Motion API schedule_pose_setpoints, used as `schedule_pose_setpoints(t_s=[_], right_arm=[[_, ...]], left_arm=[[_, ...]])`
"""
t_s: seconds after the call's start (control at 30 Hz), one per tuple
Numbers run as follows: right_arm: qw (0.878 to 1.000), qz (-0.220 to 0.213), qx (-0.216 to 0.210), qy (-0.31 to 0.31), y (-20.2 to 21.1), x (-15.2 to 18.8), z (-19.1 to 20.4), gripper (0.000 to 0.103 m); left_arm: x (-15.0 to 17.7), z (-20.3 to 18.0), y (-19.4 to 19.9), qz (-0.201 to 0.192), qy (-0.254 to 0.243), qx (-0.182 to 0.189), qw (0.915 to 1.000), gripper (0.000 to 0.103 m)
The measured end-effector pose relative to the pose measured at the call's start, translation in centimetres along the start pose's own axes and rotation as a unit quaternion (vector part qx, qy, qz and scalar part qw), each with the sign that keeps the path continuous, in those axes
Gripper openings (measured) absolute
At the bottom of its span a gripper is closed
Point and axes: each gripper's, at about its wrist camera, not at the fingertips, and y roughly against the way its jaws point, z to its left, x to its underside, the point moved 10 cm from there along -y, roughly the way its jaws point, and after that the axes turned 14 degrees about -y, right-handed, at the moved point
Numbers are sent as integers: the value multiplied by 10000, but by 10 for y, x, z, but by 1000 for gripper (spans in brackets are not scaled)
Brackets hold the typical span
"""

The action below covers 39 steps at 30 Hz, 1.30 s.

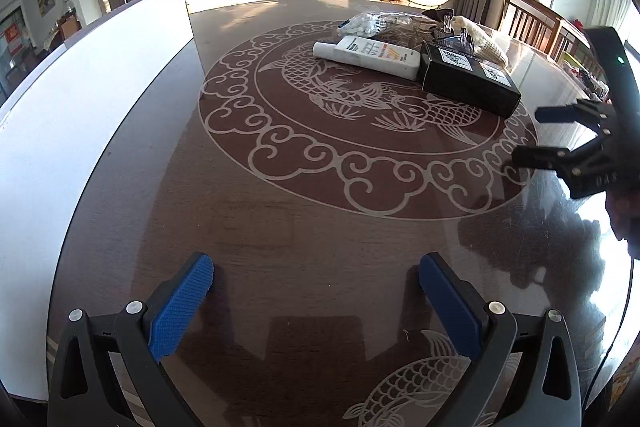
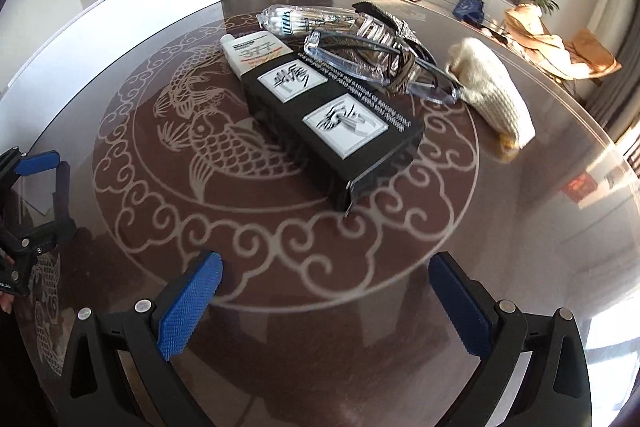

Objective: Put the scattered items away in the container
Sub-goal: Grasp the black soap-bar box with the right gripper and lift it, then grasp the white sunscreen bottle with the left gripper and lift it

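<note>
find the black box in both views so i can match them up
Left wrist: the black box lies upper right of centre, on the carved circle's far right edge.
Right wrist: the black box lies at centre, running diagonally, one end toward the camera.
Shared landmark: the white tube touches the box's far end in both views.

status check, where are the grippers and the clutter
Left gripper and right gripper open, empty, above table. Black box, white tube, other items clustered; white container at left. Path unobstructed.
</note>
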Motion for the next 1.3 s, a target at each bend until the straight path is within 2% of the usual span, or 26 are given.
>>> schedule_pose_setpoints(t_s=[0.13, 0.27, 0.33, 0.37, 0.47, 0.57, 0.7, 0.9, 1.0, 1.07, 1.2, 1.3], right_arm=[[9992, -185, 49, 343, -16, -34, -9, 102], [9990, -167, -211, 353, -31, -54, 0, 102], [9983, -154, -440, 341, -33, -58, 11, 92], [9981, -186, -490, 334, -32, -59, 15, 80], [9982, -203, -456, 321, -28, -58, 23, 67], [9983, -199, -423, 345, -18, -43, 29, 60], [9989, -239, -372, 177, 8, -1, 20, 60], [9979, -317, 227, -511, 56, 68, -34, 60], [9949, -436, 388, -826, 74, 96, -43, 60], [9921, -567, 440, -1028, 82, 105, -47, 60], [9880, -738, 560, -1239, 85, 104, -47, 60], [9874, -731, 536, -1294, 84, 102, -46, 61]], left_arm=[[0, 0, 0, -1, 2, 0, 10000, 103], [0, 0, 0, 0, 2, -1, 10000, 103], [0, 0, 0, 0, 2, 1, 10000, 103], [0, 0, 0, -1, 3, 2, 10000, 103], [0, 0, 0, 0, 3, 1, 10000, 103], [0, 0, 0, 0, 2, 1, 10000, 103], [0, -1, 0, -1, 3, 0, 10000, 103], [0, -1, 0, 10, 18, 0, 10000, 103], [-2, 0, -2, 225, 279, -83, 9993, 103], [-14, -7, -10, 451, 417, -119, 9980, 103], [-60, -32, -41, 777, 387, -3, 9962, 103], [-95, -38, -65, 855, 715, -185, 9936, 103]])
